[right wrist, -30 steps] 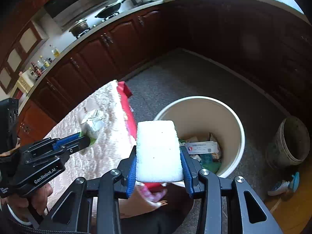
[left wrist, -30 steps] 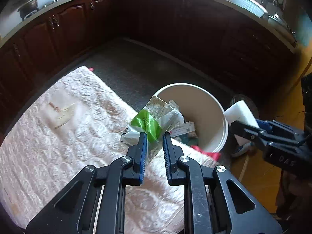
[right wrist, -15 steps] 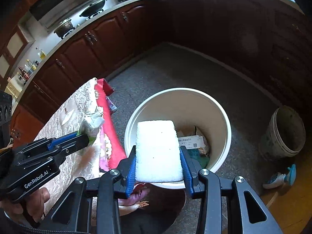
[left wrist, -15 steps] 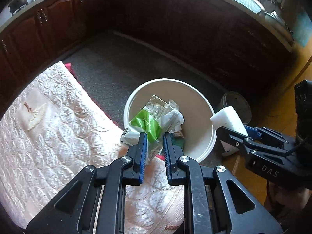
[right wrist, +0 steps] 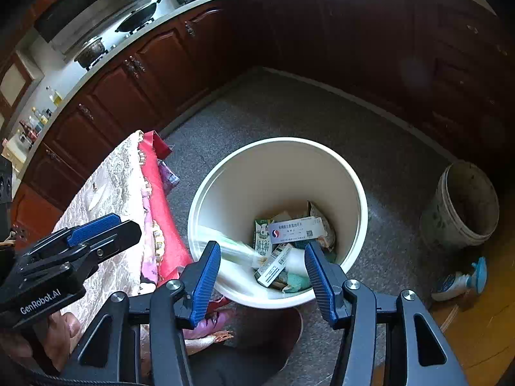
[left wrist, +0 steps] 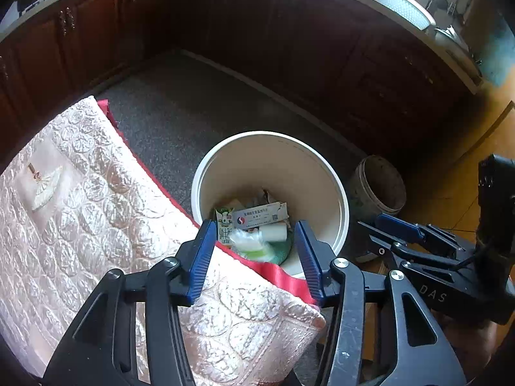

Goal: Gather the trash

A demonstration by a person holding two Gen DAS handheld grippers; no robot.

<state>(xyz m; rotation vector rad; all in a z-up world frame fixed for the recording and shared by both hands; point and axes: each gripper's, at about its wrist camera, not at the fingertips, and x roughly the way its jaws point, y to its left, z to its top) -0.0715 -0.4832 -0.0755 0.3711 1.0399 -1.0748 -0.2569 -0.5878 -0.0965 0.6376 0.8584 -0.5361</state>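
A white trash bucket (left wrist: 338, 193) (right wrist: 354, 186) stands on the floor beside the table. Cartons, a white medicine box (left wrist: 259, 217) (right wrist: 294, 230) and wrappers lie in its bottom. The green-and-white wrapper (left wrist: 254, 244) and the white foam block (left wrist: 273, 232) are blurred inside the bucket. My left gripper (left wrist: 256, 254) is open and empty above the bucket's near rim. My right gripper (right wrist: 262, 278) is open and empty above the bucket too. Each gripper shows in the other's view: the right one (left wrist: 396, 234), the left one (right wrist: 96, 231).
A table with a pink quilted cloth (left wrist: 80, 225) and a red edge sits left of the bucket. A dirty smaller bucket (right wrist: 463, 206) and a spray bottle (right wrist: 460, 281) are on the floor at right. Dark wooden cabinets (right wrist: 289, 32) ring the grey floor.
Both grippers have opened. The green wrapper has left the left gripper and the foam block has left the right gripper; both have dropped into the bucket.
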